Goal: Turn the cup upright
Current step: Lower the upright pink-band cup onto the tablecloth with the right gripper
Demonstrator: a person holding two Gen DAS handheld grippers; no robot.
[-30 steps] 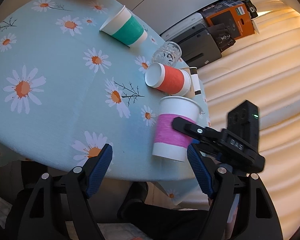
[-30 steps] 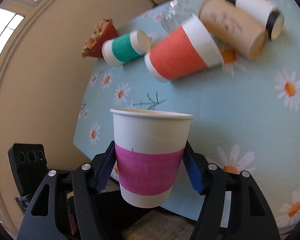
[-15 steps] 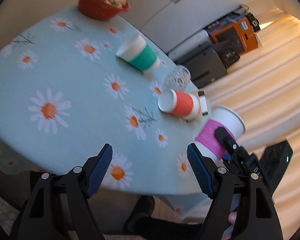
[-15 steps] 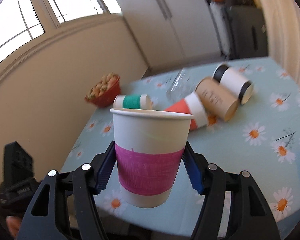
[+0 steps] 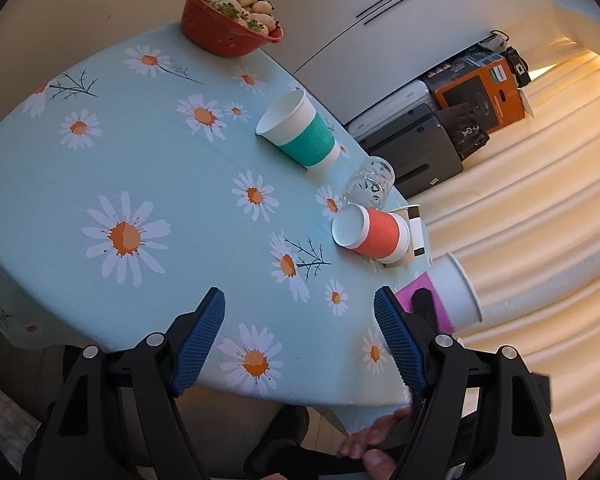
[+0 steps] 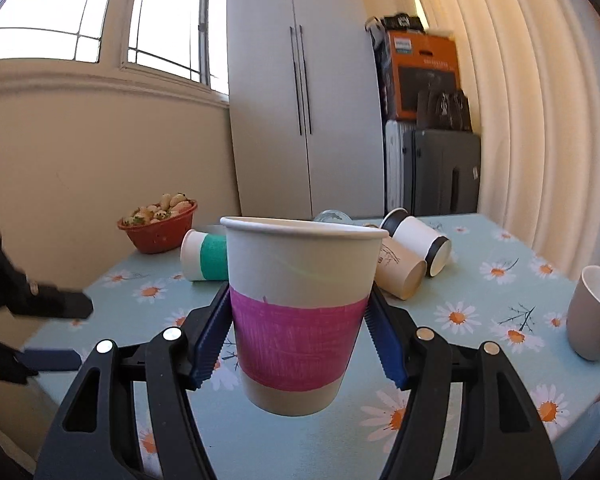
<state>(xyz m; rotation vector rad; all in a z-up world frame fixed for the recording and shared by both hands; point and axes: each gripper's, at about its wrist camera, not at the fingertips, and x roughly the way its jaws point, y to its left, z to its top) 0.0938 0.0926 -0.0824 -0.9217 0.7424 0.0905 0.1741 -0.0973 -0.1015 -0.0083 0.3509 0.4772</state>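
My right gripper (image 6: 298,336) is shut on the pink-banded white paper cup (image 6: 300,312) and holds it upright, mouth up, above the near edge of the daisy tablecloth (image 6: 480,320). The same cup shows in the left wrist view (image 5: 448,296), held off the table's right edge. My left gripper (image 5: 300,336) is open and empty over the table's near edge. On their sides lie a green-banded cup (image 5: 300,136), an orange cup (image 5: 370,236), a brown cup (image 6: 400,276) and a white black-rimmed cup (image 6: 420,240).
A red bowl of strawberries (image 5: 230,28) stands at the far edge. A clear glass (image 5: 370,184) lies by the orange cup. A grey mug (image 6: 594,312) stands upright at the right. Cupboard, suitcases and curtain lie beyond the table.
My right gripper lifted the pink cup off the table, levelled it upright and drew back toward the near edge. My left gripper pulled back and stayed open.
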